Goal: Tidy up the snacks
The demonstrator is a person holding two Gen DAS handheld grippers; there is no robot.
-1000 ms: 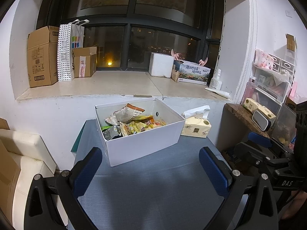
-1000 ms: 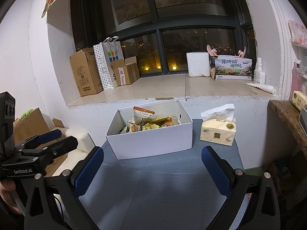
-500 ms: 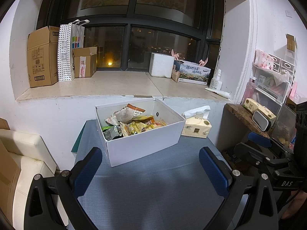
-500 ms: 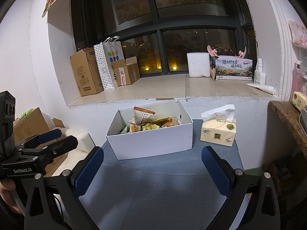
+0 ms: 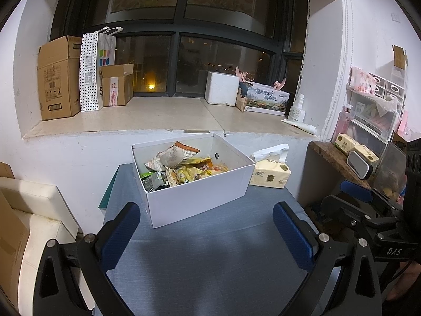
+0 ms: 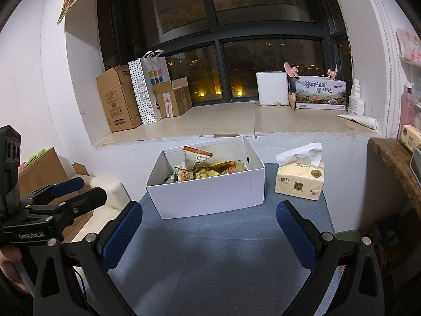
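Observation:
A white open box stands at the far side of the blue-grey table. Several snack packets lie piled inside it. My left gripper is open and empty, held over the table short of the box. My right gripper is open and empty, also short of the box. Each gripper shows at the edge of the other's view: the right one, the left one.
A tissue pack sits right of the box. The windowsill holds cardboard boxes, a dotted bag and a foam block. A wooden shelf is at the right, a white cushion at the left.

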